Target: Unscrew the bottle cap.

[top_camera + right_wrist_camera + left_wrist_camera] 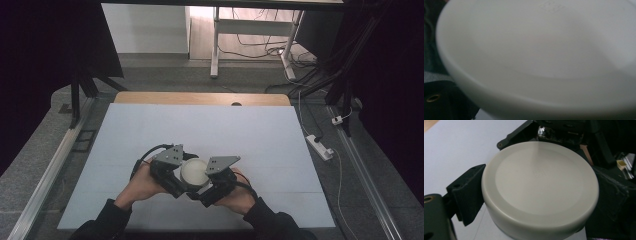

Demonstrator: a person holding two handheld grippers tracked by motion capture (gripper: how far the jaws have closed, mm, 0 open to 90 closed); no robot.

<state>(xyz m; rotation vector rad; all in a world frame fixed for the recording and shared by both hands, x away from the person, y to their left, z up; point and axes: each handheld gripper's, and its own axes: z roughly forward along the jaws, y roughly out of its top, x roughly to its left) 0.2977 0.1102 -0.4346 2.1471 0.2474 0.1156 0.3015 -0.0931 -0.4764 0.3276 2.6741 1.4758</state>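
At the near edge of the white table (150, 130), toward six o'clock, a person holds a round cream lid (194, 171) between two tongs — the left gripper (176, 186) at its nine o'clock side, jaws pressed to the rim. The right gripper (207, 192) crowds in from three o'clock; whether its jaws clamp the lid cannot be told. The lid looks caught but not yet set anywhere — placing it seems left to do.

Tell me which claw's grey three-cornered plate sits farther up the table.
The left claw: its grey plate lies a little farther from the person than the right claw's plate, both beside the white round lid.
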